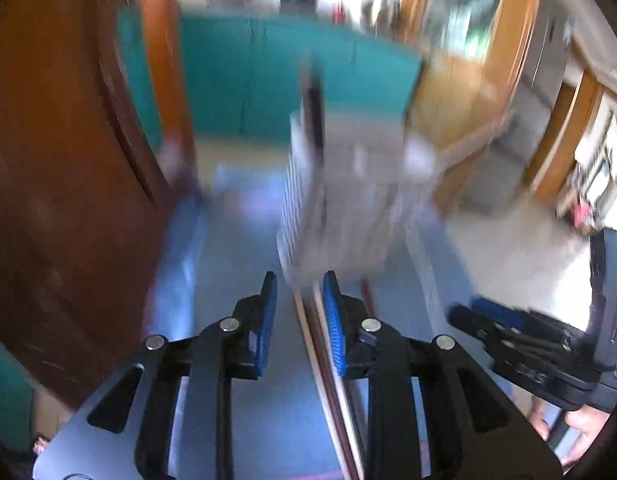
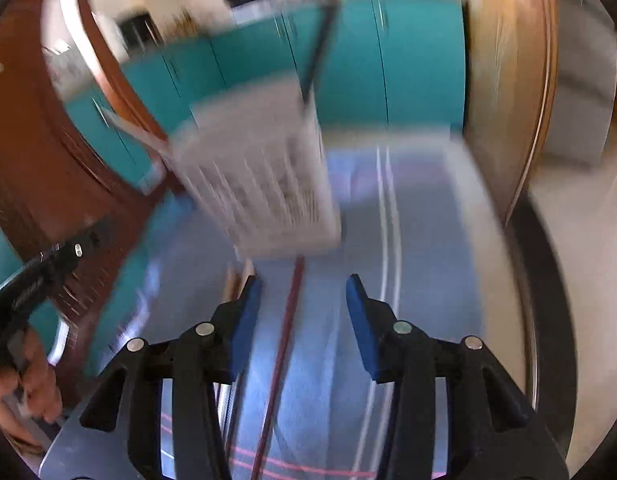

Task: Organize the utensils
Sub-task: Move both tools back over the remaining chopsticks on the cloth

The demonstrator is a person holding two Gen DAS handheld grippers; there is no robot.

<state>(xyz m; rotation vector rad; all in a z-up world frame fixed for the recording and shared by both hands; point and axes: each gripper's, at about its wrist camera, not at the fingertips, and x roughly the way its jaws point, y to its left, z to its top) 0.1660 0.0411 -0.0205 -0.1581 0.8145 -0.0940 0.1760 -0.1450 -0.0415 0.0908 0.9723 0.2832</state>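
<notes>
Utensils, long thin sticks lying on the blue mat before the white slotted caddy, wait loose for sorting; left gripper and right gripper hang above, jaws apart, holding nothing.

Both views are blurring heavily. Ahead of the left gripper a white slotted utensil holder is standing in the way, with a dark utensil sticking up from it. Long thin utensils are lying just beside its right finger; bare blue tabletop is lying open ahead to its left, up to a brown chair back. Ahead of the right gripper the holder is blocking the left; a thin red utensil is running between its open fingers; open tabletop is spreading ahead to its right.
</notes>
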